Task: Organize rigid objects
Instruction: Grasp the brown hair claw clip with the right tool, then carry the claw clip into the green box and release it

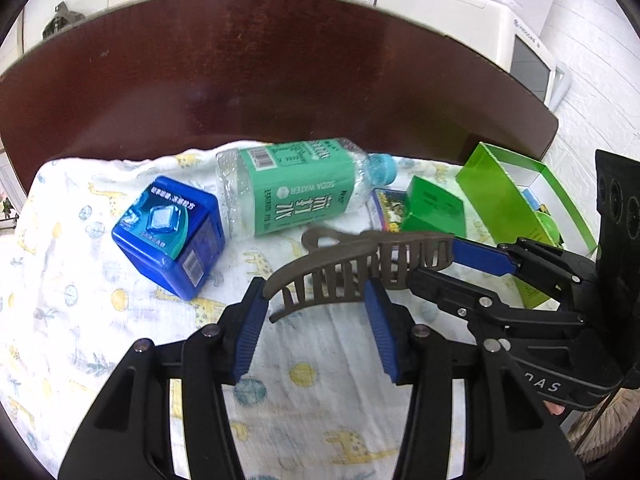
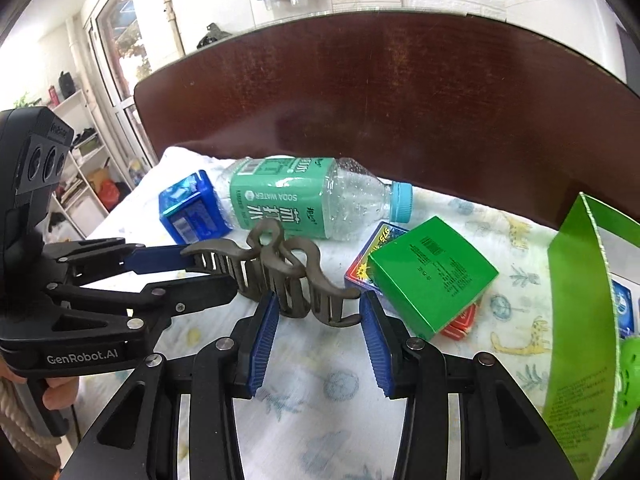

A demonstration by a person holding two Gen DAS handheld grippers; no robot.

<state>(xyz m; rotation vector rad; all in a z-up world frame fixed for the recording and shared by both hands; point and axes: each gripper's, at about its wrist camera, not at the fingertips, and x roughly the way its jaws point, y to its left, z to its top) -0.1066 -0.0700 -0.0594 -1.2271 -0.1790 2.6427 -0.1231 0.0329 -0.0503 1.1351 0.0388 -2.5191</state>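
Observation:
A brown claw hair clip [image 1: 340,272] [image 2: 288,280] hangs just over the giraffe-print cloth [image 1: 80,280], taken from both sides. My left gripper [image 1: 316,284] has its blue pads against the clip's left end and middle; the right wrist view shows it [image 2: 212,276] coming in from the left. My right gripper [image 2: 320,298] pinches the clip's other end and reaches in from the right [image 1: 432,260]. Behind the clip lie a blue box [image 1: 168,236], a soda water bottle [image 1: 296,188] on its side and a small green box [image 2: 432,276].
The green box rests on a colourful card pack [image 2: 380,248] and a red pack [image 2: 460,324]. A tall open green carton [image 2: 580,320] stands at the right. Dark brown table top [image 1: 280,80] stretches behind the cloth. A hand [image 2: 60,396] grips the left tool's handle.

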